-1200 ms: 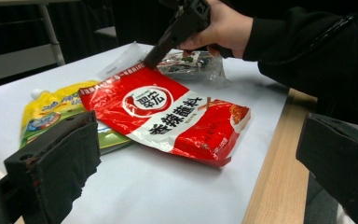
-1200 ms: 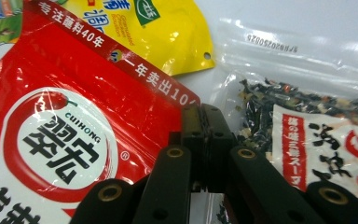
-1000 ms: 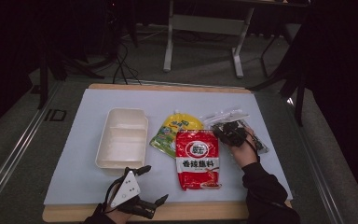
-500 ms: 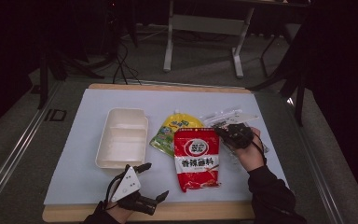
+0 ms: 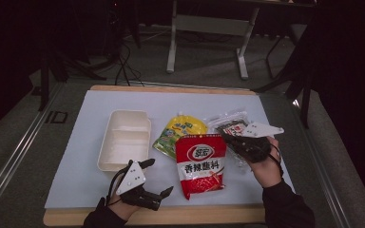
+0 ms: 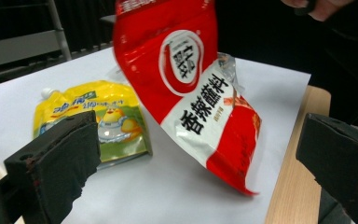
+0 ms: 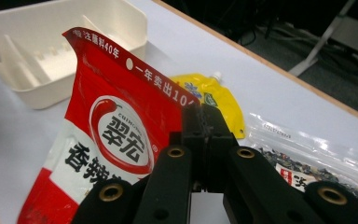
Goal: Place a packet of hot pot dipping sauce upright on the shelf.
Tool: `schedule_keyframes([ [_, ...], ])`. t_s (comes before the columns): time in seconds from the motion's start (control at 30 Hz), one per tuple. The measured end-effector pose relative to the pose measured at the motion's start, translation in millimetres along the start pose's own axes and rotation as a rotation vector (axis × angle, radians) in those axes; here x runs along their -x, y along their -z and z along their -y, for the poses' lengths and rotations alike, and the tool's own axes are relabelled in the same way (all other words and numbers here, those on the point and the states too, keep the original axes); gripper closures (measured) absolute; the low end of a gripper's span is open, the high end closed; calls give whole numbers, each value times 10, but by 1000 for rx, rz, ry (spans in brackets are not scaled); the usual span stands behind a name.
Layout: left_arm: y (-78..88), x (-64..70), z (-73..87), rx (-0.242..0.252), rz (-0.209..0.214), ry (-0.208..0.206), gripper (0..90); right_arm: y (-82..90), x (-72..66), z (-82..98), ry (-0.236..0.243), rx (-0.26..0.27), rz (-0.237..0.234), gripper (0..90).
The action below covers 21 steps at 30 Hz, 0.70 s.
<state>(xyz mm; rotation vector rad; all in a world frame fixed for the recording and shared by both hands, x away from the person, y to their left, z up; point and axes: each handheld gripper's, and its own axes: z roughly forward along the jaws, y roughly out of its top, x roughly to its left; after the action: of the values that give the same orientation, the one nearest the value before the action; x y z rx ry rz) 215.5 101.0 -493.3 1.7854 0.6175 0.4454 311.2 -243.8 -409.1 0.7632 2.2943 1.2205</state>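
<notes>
A red seasoning packet (image 5: 200, 164) stands tilted near the table's front, its lower end on the white sheet. In the left gripper view the red packet (image 6: 200, 98) rises well off the sheet. My right gripper (image 5: 229, 138) is shut on its upper right corner; in the right gripper view the closed jaws (image 7: 204, 122) pinch the packet's top edge (image 7: 121, 116). My left gripper (image 5: 159, 176) stands open near the front edge, left of the packet, with nothing between its fingers (image 6: 56, 158).
A yellow spout pouch (image 5: 180, 133) lies behind the red packet. A clear bag of dark bits (image 5: 228, 124) lies under my right hand. A white divided tray (image 5: 123, 140) sits to the left. The wooden table edge (image 6: 293, 177) runs close in front.
My right gripper has come off the clear bag toward the red packet's corner and raised its top edge. The left gripper has barely shifted.
</notes>
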Motion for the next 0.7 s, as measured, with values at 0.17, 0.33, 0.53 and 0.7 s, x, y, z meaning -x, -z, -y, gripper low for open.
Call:
schedule_keyframes([
  [0.17,-45,-47,-116,-2,9,-12,33,221,-110,-4,28,32,-8,900],
  [0.33,-122,-110,-238,-3,25,-21,111,349,-202,-4,49,50,-22,900],
  [0.53,-323,-223,-368,-50,65,-26,182,454,-275,-33,80,73,-34,900],
  [0.7,-470,-254,-429,-62,138,-12,325,474,-308,-46,87,73,-38,900],
])
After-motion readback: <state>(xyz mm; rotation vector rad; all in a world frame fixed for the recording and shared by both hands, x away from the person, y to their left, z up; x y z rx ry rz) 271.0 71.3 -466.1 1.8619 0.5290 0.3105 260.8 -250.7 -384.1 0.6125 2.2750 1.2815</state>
